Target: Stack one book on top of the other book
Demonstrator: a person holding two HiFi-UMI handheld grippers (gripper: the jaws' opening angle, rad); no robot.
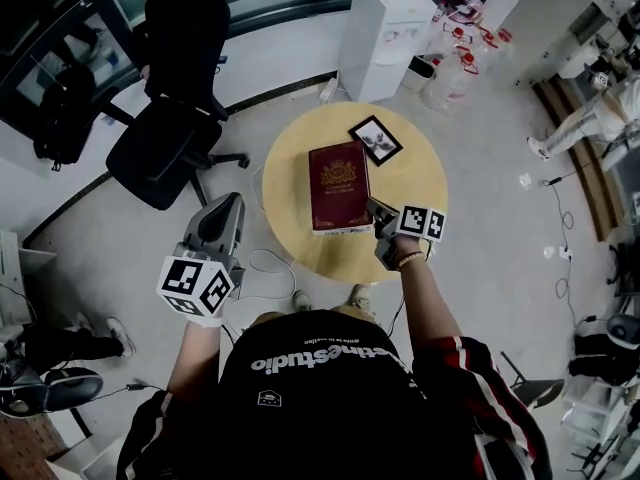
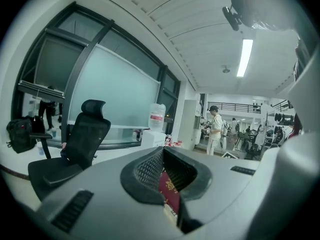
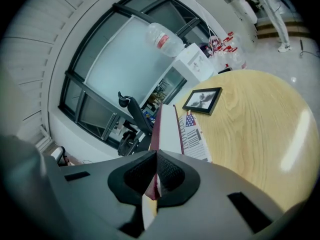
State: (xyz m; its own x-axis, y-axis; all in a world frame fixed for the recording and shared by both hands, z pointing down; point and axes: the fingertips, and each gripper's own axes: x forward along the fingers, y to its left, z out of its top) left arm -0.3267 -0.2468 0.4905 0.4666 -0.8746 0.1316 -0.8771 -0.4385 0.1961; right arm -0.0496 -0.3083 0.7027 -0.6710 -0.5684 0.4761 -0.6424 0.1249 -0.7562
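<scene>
Right gripper point(image 1: 375, 208) fingers are pinching the near right corner of the maroon hardcover book point(image 1: 339, 186), lying lengthwise away from them atop a white printed book point(image 3: 196, 139) on the round wooden bench point(image 1: 420, 183). Left gripper point(image 1: 230, 203) fingers, closed empty, are hovering farther off.

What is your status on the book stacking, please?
Left gripper shut, empty, off the table. Right gripper shut on red book, near corner. Red book lies over flag-cover book. Picture frame beyond, apart.
</scene>
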